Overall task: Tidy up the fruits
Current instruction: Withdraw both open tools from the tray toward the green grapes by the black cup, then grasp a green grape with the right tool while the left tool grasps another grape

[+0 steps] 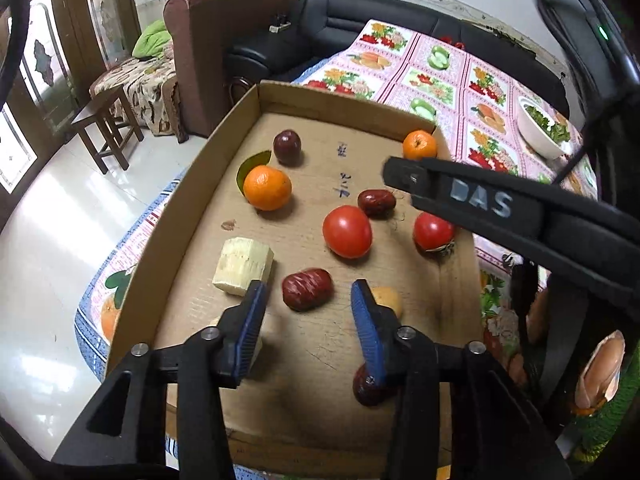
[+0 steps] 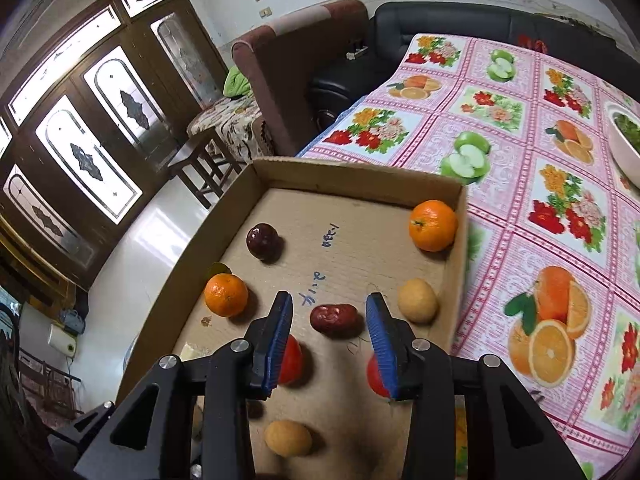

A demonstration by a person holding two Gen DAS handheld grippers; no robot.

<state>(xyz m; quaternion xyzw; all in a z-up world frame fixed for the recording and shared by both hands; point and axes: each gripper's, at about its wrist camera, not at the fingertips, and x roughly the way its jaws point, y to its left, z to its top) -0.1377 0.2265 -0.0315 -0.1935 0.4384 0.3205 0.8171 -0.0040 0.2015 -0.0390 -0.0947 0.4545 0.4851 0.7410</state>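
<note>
A shallow cardboard tray (image 1: 340,100) holds loose fruit on the table. My left gripper (image 1: 308,296) is open, and a wrinkled red date (image 1: 307,289) lies between its blue pads without touching them. A pale cane chunk (image 1: 243,266) sits to its left and a yellow fruit (image 1: 388,300) to its right. Beyond are two tomatoes (image 1: 347,231), an orange (image 1: 267,187) and a dark round fruit (image 1: 287,147). My right gripper (image 2: 329,308) is also open, straddling another red date (image 2: 334,320) with gaps on both sides. A second orange (image 2: 433,225) rests in the far right corner.
A white bowl of greens (image 1: 540,128) stands on the fruit-print tablecloth (image 2: 520,140) right of the tray. The tray's left wall runs along the table edge above a shiny floor. A wooden stool (image 1: 106,128) and sofas stand beyond.
</note>
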